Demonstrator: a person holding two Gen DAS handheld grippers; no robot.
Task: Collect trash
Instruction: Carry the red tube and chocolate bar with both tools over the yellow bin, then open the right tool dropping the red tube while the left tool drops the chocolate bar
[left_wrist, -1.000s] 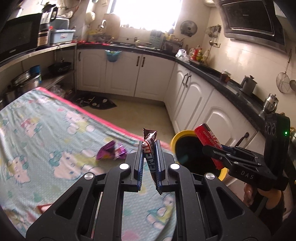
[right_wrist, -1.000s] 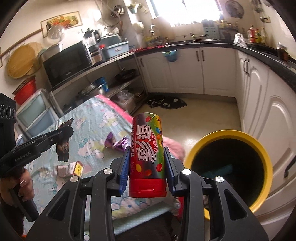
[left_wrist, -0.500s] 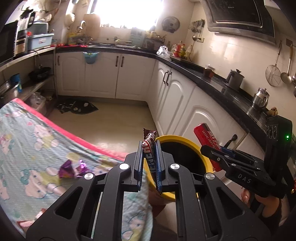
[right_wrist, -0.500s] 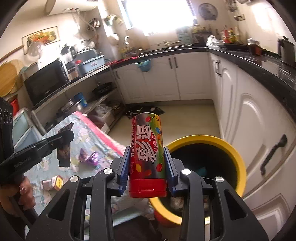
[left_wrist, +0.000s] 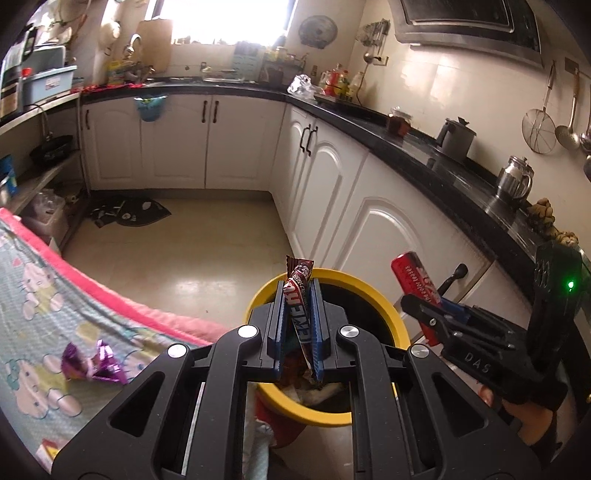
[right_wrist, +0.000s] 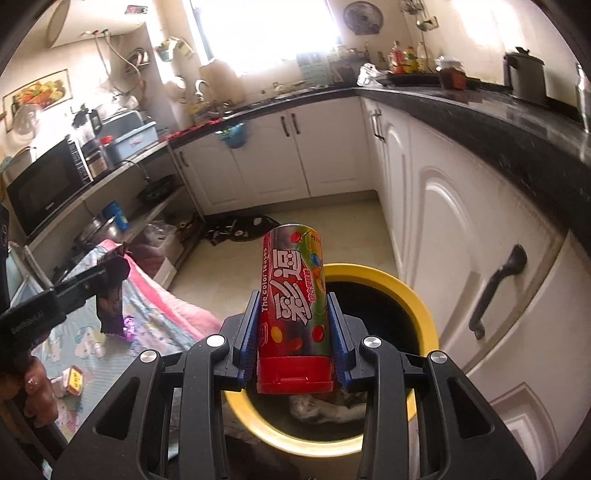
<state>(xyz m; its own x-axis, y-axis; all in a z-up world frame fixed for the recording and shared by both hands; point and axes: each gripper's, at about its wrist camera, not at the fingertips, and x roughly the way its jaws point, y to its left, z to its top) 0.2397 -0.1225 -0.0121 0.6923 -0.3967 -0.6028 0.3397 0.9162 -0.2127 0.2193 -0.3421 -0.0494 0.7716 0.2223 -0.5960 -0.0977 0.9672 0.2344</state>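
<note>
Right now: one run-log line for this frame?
left gripper: shut on candy wrapper | right gripper: shut on candy tube | both over yellow bin | release pending

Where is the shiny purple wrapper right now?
The purple wrapper lies on the cartoon-print tablecloth at the lower left of the left wrist view, near its pink edge and left of the yellow-rimmed trash bin.

My left tongs (left_wrist: 298, 325) pinch a crumpled brown-and-red candy-bar wrapper (left_wrist: 298, 291), upright. My right tongs (right_wrist: 293, 325) clamp a red-capped, candy-printed cylindrical tube (right_wrist: 293, 314), cap nearest me. Both hang over the yellow-rimmed round bin (right_wrist: 413, 299), with crumpled trash inside. A purple foil wrapper (left_wrist: 92, 363) lies on the cartoon-print bench (left_wrist: 40, 295).
</note>
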